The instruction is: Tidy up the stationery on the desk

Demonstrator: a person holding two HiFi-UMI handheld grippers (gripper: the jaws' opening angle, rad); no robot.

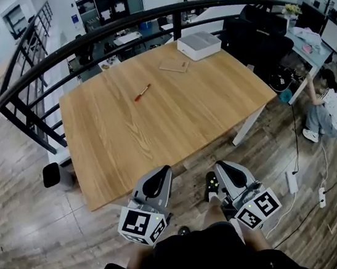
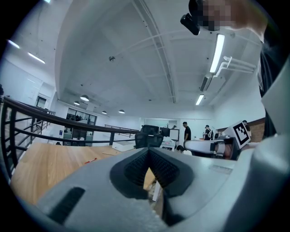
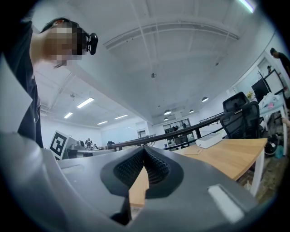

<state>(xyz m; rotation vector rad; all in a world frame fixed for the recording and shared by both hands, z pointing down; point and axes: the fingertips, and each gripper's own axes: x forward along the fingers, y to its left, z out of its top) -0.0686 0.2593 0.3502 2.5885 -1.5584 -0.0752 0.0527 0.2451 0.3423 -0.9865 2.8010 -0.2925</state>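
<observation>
On the light wooden desk [image 1: 177, 119], a thin red pen [image 1: 142, 92] lies near the middle. It's well apart from the flat tan card [image 1: 174, 65] and the white rectangular box [image 1: 198, 44] towards the far end. Left gripper [image 1: 165, 170] and right gripper [image 1: 219, 166] sit by the near edge, fingers pressed together, nothing between them.

The flat tan item [image 1: 174, 65] on the desk [image 1: 190, 115] is too small to identify.

Pale wooden counter [image 1: 177, 113] with matt, fine-grained top, darker wooden plank floor [image 1: 9, 202] faintly shiny, glossy black metal railing [image 1: 109, 28], smooth white box [image 1: 198, 43], left gripper [image 2: 148, 152] in matt grey plastic with ribbed black pads [image 2: 136, 168]
</observation>
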